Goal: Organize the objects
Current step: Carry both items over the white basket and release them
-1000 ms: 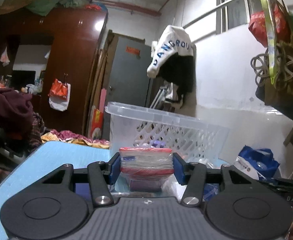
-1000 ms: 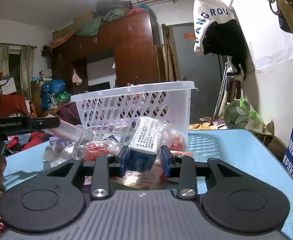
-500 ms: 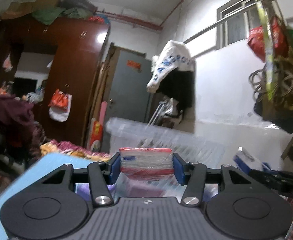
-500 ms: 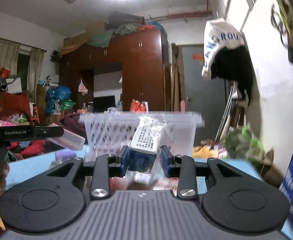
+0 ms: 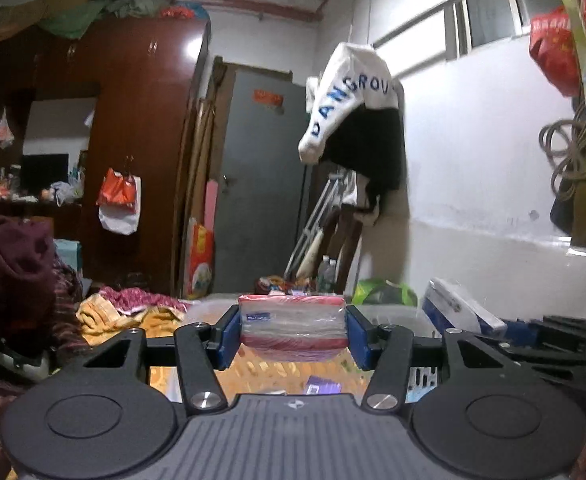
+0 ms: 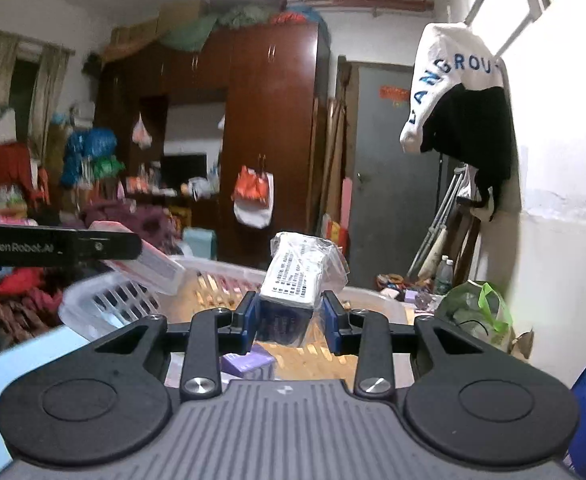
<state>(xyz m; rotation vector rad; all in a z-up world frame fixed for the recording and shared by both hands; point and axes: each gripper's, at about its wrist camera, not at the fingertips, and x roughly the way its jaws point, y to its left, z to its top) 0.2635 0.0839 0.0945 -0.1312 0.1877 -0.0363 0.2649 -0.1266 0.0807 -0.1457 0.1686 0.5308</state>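
Both our grippers had risen since the earlier frames, and the basket [image 6: 105, 300], once level with us, now lay below. On our left, the left gripper [image 5: 293, 330] clamped a pink-edged wrapped packet [image 5: 293, 326] between its blue pads, held over the basket's open top. To the right, the right gripper [image 6: 291, 322] was pinched tight on a blue box in a clear bag [image 6: 293, 280], also above the basket, where a purple box [image 6: 249, 360] lay inside.

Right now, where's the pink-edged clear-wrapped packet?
Left wrist view, centre: the pink-edged clear-wrapped packet is clamped between the left gripper blue fingers, held above the white plastic lattice basket, left of the right gripper's label-wrapped dark packet.
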